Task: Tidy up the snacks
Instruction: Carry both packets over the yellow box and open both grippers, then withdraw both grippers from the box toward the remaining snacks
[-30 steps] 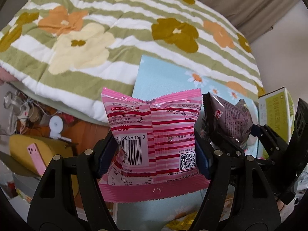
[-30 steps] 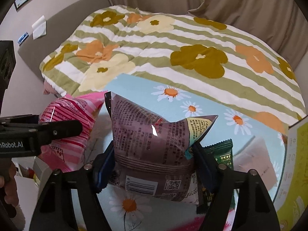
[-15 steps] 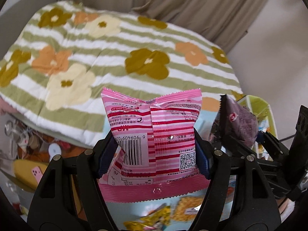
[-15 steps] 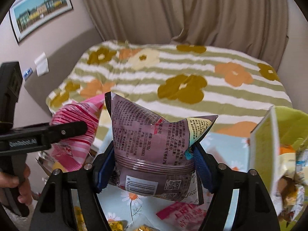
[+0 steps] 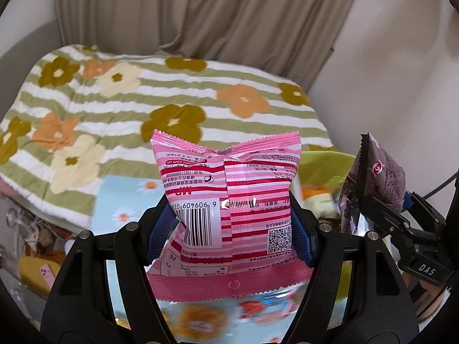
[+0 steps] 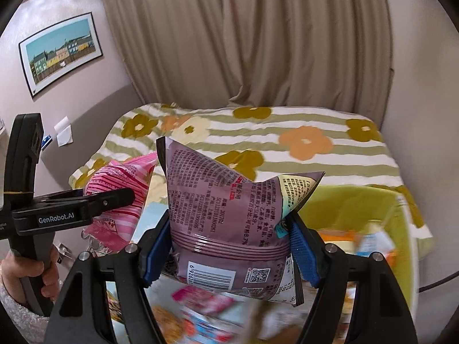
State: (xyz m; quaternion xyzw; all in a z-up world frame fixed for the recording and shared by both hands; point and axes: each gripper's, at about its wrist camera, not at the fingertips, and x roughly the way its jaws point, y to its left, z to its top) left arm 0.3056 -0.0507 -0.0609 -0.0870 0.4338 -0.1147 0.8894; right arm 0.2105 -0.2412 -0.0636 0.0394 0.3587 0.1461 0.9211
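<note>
My left gripper (image 5: 229, 235) is shut on a pink striped snack bag (image 5: 229, 200) and holds it up in the air. The pink bag also shows at the left of the right wrist view (image 6: 120, 192), with the left gripper (image 6: 126, 196) on it. My right gripper (image 6: 229, 255) is shut on a purple snack bag (image 6: 226, 215), also lifted. In the left wrist view that purple bag (image 5: 375, 183) is at the right, beside the pink one. A yellow-green box (image 6: 358, 206) with several snacks inside lies to the right, below the purple bag.
A bed with a green-striped flower quilt (image 5: 114, 109) fills the background, with beige curtains (image 6: 243, 43) behind. A light-blue daisy cloth (image 5: 126, 197) carries several loose, blurred snack packets (image 6: 200, 309) below the grippers. Clutter sits lower left (image 5: 31, 261).
Both grippers have risen and tilted up with their bags; the view now shows curtains and wall. The green box has come into view on the right.
</note>
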